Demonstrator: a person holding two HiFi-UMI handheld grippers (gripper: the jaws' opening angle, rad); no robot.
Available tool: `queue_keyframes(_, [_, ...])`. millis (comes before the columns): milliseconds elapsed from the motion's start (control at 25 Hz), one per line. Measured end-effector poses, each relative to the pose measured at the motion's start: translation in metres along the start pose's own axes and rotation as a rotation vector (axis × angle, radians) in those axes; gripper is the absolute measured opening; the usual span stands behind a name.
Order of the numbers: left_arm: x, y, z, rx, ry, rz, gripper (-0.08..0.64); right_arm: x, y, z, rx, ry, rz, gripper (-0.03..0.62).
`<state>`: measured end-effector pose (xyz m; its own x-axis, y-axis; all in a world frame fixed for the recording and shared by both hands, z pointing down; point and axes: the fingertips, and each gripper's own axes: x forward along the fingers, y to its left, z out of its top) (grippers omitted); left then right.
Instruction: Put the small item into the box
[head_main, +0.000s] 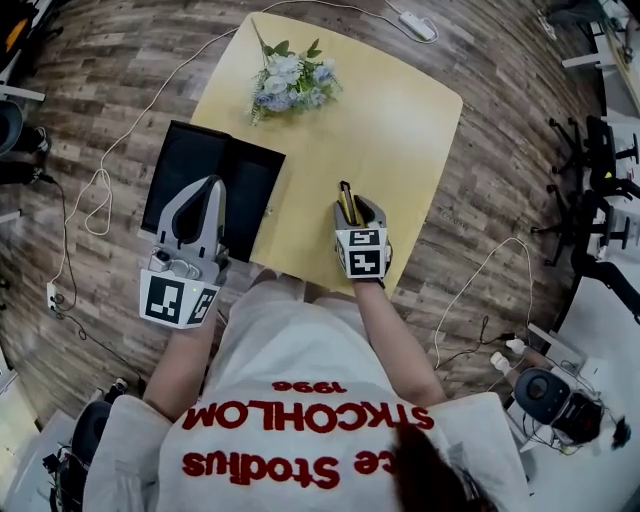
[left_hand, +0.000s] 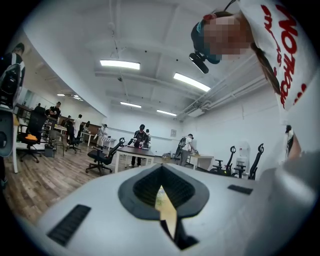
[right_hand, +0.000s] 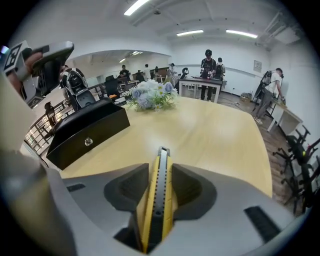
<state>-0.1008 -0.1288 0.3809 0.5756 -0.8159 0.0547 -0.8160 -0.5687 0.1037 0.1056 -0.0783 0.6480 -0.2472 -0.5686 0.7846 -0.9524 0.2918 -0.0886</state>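
Observation:
A yellow and black utility knife (head_main: 346, 202) (right_hand: 160, 180) stands lengthwise between the jaws of my right gripper (head_main: 352, 214) (right_hand: 159, 205), which is shut on it. Its tip points out over the pale wooden table (head_main: 410, 130) near the front edge. The black box (head_main: 240, 190) (right_hand: 82, 131) lies at the table's left side, with a small silver knob on its front. My left gripper (head_main: 212, 186) (left_hand: 164, 207) hovers over the box's near part. Its jaws are together, aimed away from the table toward the room, and I see nothing held in them.
A bunch of pale blue and white flowers (head_main: 290, 82) (right_hand: 150, 96) lies at the table's far side. Cables (head_main: 100, 190) trail over the wood floor to the left and right. Office chairs (head_main: 600, 160) stand to the right. People stand at desks in the background.

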Motion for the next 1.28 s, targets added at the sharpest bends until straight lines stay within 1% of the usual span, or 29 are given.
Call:
queue_keyframes(40, [-0.001, 0.001, 0.0, -0.001, -0.003, 0.006, 0.002, 0.0, 0.0, -0.001, 0.0, 0.003, 0.008, 0.127])
queue_keyframes(80, [-0.002, 0.002, 0.001, 0.0, -0.007, 0.011, 0.002, 0.001, 0.0, -0.001, 0.002, 0.005, 0.016, 0.123])
queue_keyframes(160, [-0.005, 0.004, 0.002, 0.002, -0.013, 0.023, 0.002, 0.001, -0.001, -0.001, 0.013, 0.001, 0.041, 0.12])
queue_keyframes(280, [-0.008, 0.008, 0.005, 0.009, -0.021, 0.04, 0.002, -0.003, -0.003, 0.003, 0.037, -0.032, 0.101, 0.118])
queue_keyframes(520, [-0.018, 0.014, 0.016, 0.03, -0.052, 0.083, 0.002, -0.025, -0.013, 0.028, 0.061, -0.149, 0.159, 0.114])
queue_keyframes(640, [-0.021, 0.016, 0.022, 0.041, -0.068, 0.096, 0.002, -0.035, -0.017, 0.041, 0.09, -0.216, 0.171, 0.112])
queue_keyframes(840, [-0.021, 0.015, 0.033, 0.059, -0.098, 0.101, 0.002, -0.053, -0.019, 0.064, 0.092, -0.311, 0.174, 0.112])
queue_keyframes(1000, [-0.019, 0.012, 0.039, 0.067, -0.114, 0.096, 0.002, -0.07, -0.02, 0.082, 0.161, -0.38, 0.197, 0.112])
queue_keyframes(1120, [-0.016, 0.01, 0.039, 0.07, -0.118, 0.089, 0.002, -0.088, -0.023, 0.099, 0.194, -0.452, 0.2, 0.112])
queue_keyframes(1280, [-0.01, 0.006, 0.041, 0.071, -0.125, 0.077, 0.002, -0.118, -0.033, 0.125, 0.208, -0.57, 0.184, 0.112])
